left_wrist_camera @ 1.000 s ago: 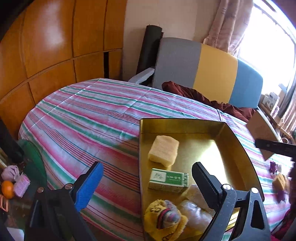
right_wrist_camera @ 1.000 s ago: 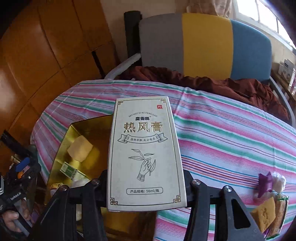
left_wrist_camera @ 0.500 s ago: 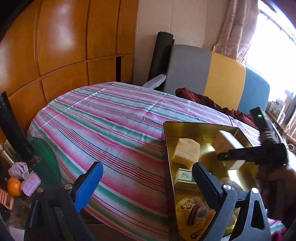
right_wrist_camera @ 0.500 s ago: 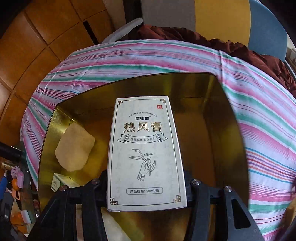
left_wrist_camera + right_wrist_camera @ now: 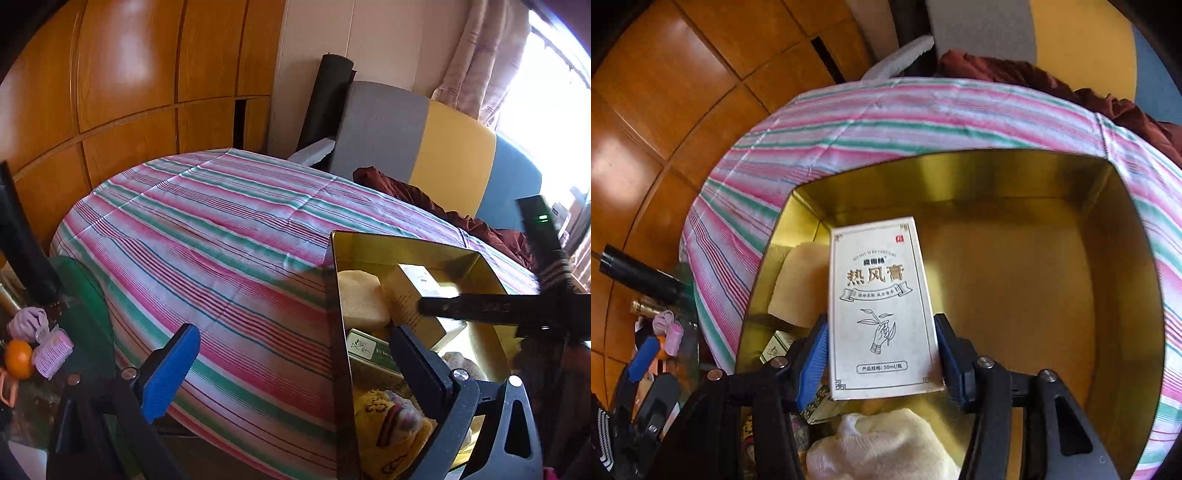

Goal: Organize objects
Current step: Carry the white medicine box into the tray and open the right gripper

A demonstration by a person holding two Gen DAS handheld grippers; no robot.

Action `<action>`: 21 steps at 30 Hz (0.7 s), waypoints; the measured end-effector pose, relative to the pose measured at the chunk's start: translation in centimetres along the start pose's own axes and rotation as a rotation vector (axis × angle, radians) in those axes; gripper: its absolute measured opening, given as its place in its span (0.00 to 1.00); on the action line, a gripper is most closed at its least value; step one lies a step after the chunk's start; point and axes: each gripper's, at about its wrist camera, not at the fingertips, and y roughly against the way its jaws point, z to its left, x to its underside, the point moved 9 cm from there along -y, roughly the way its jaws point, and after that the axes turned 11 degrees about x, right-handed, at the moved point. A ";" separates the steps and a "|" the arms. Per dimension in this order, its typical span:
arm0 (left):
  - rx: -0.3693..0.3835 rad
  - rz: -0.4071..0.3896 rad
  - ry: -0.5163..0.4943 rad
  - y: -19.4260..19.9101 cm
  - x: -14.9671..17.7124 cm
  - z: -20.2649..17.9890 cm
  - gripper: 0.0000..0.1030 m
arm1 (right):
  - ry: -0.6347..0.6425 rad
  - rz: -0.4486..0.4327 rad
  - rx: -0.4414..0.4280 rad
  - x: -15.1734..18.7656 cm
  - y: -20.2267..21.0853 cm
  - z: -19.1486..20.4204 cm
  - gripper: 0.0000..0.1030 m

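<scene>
Fingers [image 5: 812, 354] of the right gripper [image 5: 882, 354] now parted, blue pads showing on either side of the white ointment box [image 5: 882, 295], close to its edges but seemingly no longer squeezing it. Half a second ago clamped hard on that box; now let go, or very nearly. Box sitting farther from the camera than before, down inside the gold tin [image 5: 960, 177], its left edge against the yellow sponge [image 5: 801, 280]. Seen from the left wrist view as tilted rather than flat, propped against the sponge, with the small green-and-white carton [image 5: 369, 350] and the yellow plush toy [image 5: 384, 424] nearer the front wall. White cloth [image 5: 886, 443] bunched just below the gripper.

Left gripper [image 5: 295, 369] spread wide, holding nothing, hovering above the near edge of the striped tablecloth [image 5: 221, 240] beside the tin.

Probably one more object stowed, then. Next, likely a straight pull back and up, without nudging the leaning box over.
</scene>
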 end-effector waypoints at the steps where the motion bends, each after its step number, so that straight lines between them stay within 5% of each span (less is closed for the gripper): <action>1: -0.003 -0.002 -0.001 0.0 0.0 0.0 1.00 | -0.003 -0.015 0.005 -0.1 0.5 -0.3 0.53; 21: -0.013 0.015 -0.057 1.2 0.9 -2.7 1.00 | -0.028 -0.171 0.058 3.0 7.1 -4.1 0.53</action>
